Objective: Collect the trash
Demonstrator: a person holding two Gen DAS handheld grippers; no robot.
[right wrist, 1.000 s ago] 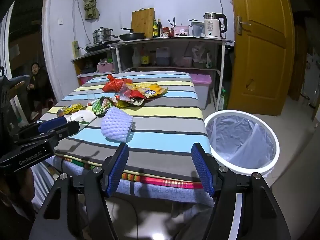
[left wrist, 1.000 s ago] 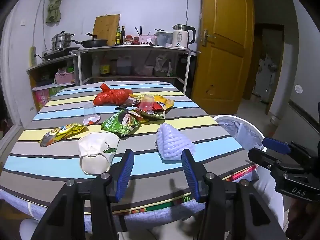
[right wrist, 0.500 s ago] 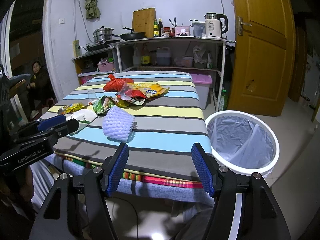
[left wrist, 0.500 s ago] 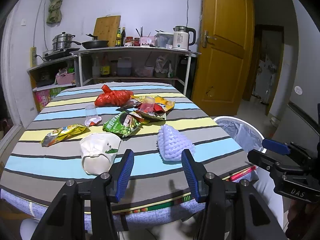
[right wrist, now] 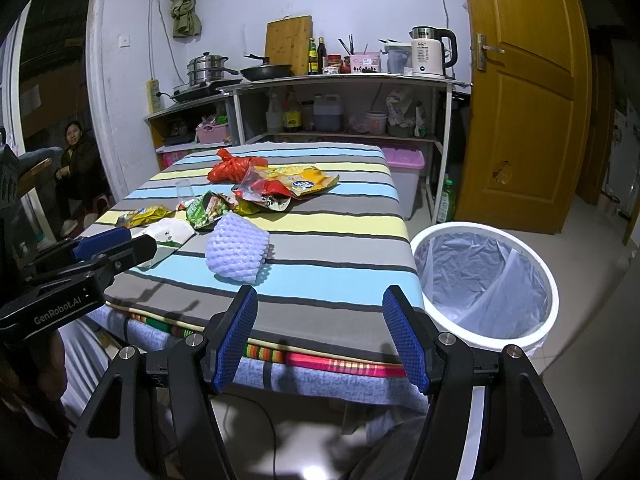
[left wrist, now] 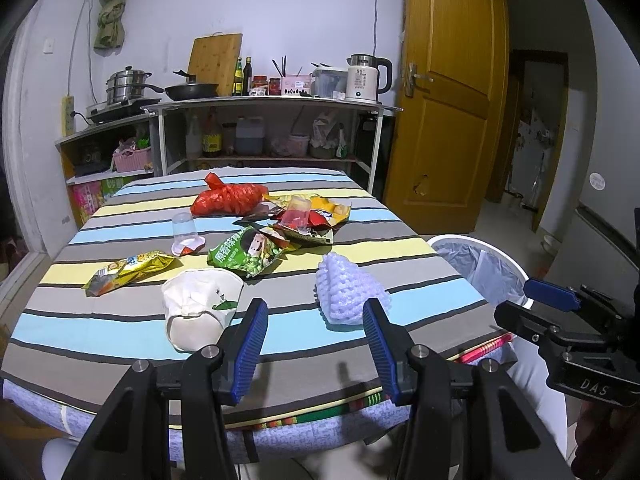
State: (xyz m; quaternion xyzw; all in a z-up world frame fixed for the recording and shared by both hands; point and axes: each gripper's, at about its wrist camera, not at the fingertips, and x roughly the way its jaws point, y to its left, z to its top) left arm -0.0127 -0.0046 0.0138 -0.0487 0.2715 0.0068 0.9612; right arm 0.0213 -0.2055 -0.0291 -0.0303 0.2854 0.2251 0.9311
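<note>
Lavender foam fruit net (left wrist: 348, 294) lying on the striped tablecloth (left wrist: 132, 324), nearest of all the trash to the front edge. Squat cone shape, long axis running away from the edge toward the snack wrappers, narrow end pointing back. Sits just ahead of the left gripper (left wrist: 314, 346) and a little right of its centre line, close to the right-hand pad; also ahead of the right gripper (right wrist: 320, 336) but left of its centre line and farther off. Probably the left hand's pick on nearness, though the right hand stands closer to the white lined bin (right wrist: 548, 288) on the floor beside the table's right side.

Left jaws spread wide, nothing between them. Right jaws likewise spread and empty.

Further out: crumpled white paper bowl (left wrist: 198, 308) left of the net, then the green pea packet (left wrist: 244, 254), yellow snack bag (left wrist: 128, 270), clear plastic cup (left wrist: 184, 232), red plastic bag (left wrist: 228, 200) and the heap of torn wrappers (left wrist: 308, 216) toward the middle of the table.
</note>
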